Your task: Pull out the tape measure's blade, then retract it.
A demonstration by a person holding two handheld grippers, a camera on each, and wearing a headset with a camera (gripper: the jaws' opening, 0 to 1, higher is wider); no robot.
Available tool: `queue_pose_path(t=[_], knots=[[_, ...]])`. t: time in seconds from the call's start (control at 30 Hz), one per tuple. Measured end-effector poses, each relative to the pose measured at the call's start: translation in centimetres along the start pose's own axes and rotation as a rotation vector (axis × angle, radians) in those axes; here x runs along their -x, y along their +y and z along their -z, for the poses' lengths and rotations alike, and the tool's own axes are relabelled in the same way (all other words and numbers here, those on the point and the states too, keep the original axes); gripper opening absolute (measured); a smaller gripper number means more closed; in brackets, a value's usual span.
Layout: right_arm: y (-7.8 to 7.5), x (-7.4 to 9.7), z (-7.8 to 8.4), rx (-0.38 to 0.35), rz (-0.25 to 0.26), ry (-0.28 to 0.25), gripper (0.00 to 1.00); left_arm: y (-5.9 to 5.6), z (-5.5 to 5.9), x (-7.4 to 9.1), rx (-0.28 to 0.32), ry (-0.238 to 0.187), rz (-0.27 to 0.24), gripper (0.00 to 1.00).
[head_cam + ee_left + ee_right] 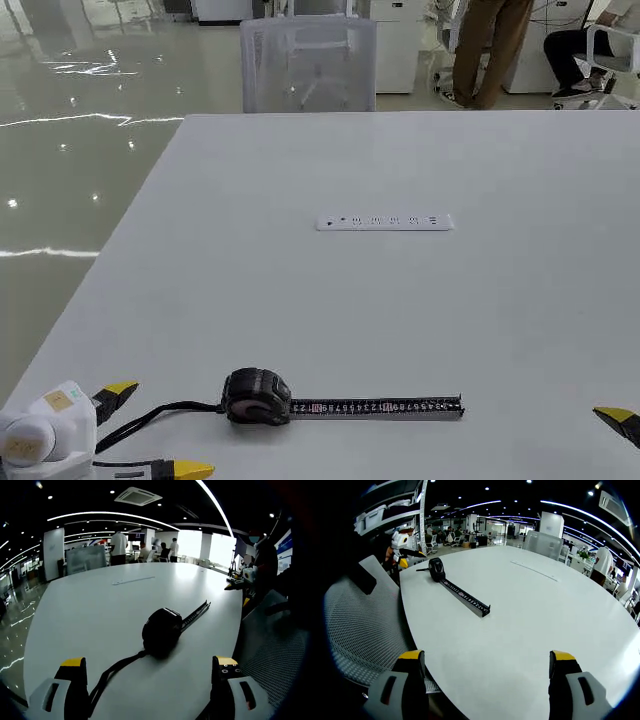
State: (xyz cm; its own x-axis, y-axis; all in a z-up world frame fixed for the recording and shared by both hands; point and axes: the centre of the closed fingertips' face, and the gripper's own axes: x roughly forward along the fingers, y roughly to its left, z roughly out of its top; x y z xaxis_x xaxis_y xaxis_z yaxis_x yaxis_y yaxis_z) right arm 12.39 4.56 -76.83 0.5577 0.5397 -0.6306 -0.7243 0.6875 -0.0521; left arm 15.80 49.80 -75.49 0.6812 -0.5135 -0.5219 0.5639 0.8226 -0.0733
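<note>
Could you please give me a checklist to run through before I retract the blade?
1. Blade out: ok. The blade lies extended flat on the table from the tape measure case.
2. Left gripper ready: ok. Its jaws are open, with the case ahead of them and untouched.
3. Right gripper ready: ok. It is open and well apart from the blade tip.
4. Strap clear of the jaws: not ok. It trails back beside one left jaw and could get pinched.
5. Blade lock released: cannot tell.
6. Blade's return path free: ok. The power strip lies far off.
</note>
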Motion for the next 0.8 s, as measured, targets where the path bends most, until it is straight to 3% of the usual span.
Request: queue_pose_path(t=[0.23, 0.3, 0.8], knots=[[-0.06, 0.13, -0.38, -0.005, -0.001, -0.016, 1.0, -0.22, 0.04, -0.16, -0.002, -0.006, -0.006, 1.0], [0.11, 0.06, -0.4, 0.031, -0.004, -0.02, 1.0, -0.3, 0.01, -0.19, 0.007, -0.006, -0.002, 1.0], [-0.12, 0.5, 0.35, 0.037, 0.0, -0.007, 0.99, -0.41, -0.02, -0.53, 0.0, -0.005, -0.005, 1.0]])
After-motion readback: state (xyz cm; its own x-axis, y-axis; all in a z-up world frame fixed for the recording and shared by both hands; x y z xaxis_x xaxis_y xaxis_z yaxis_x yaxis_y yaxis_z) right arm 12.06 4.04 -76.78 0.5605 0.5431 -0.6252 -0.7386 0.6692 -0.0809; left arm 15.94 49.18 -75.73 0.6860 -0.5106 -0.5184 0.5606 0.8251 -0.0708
